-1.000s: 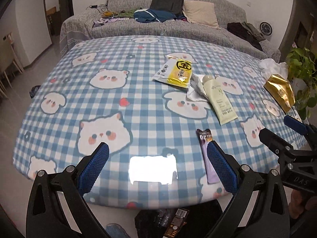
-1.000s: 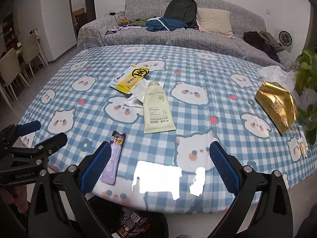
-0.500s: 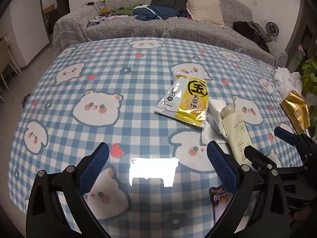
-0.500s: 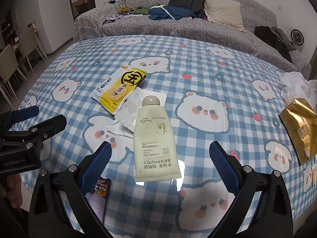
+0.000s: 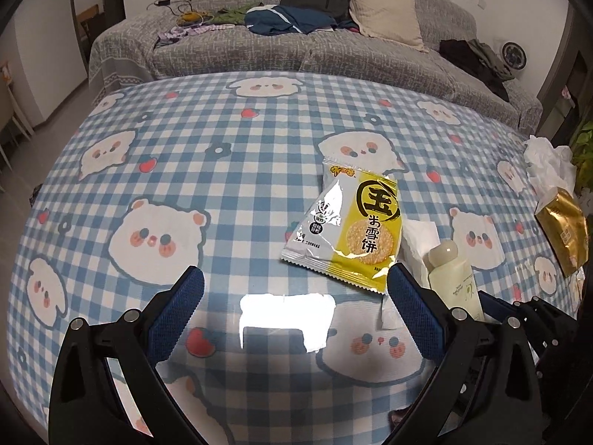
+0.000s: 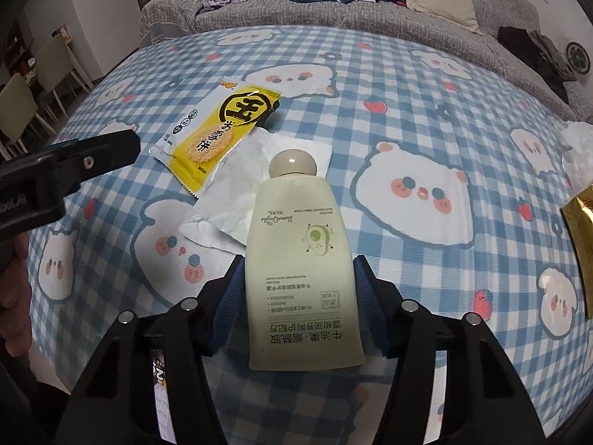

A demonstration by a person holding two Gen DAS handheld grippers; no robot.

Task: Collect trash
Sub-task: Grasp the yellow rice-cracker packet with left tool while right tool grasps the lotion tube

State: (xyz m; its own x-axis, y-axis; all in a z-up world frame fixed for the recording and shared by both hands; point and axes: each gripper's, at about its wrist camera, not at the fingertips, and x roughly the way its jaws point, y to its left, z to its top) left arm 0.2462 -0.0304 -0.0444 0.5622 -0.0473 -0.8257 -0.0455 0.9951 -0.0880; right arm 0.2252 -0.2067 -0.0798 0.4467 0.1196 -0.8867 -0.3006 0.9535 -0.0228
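Note:
A pale green hand-cream tube [image 6: 300,259] lies on the checked table, cap pointing away. My right gripper [image 6: 298,285] has its jaws closed against both sides of the tube. The tube's cap also shows in the left wrist view [image 5: 450,270]. A yellow rice-cracker packet [image 5: 352,226] lies just beyond my open, empty left gripper [image 5: 292,296], nearer its right finger; it also shows in the right wrist view [image 6: 222,129]. A white tissue [image 6: 255,189] lies under the tube and packet. A purple wrapper [image 6: 161,374] peeks out below my right gripper.
A gold bag [image 5: 565,230] and crumpled white paper [image 5: 548,163] lie at the table's right edge by a plant [image 5: 583,148]. A grey sofa [image 5: 296,44] with a backpack and clothes stands behind the table. Chairs [image 6: 33,89] stand at the left.
Both grippers moved forward over the table. My right gripper closed in around the hand-cream tube. The left gripper came close to the yellow packet and stayed open.

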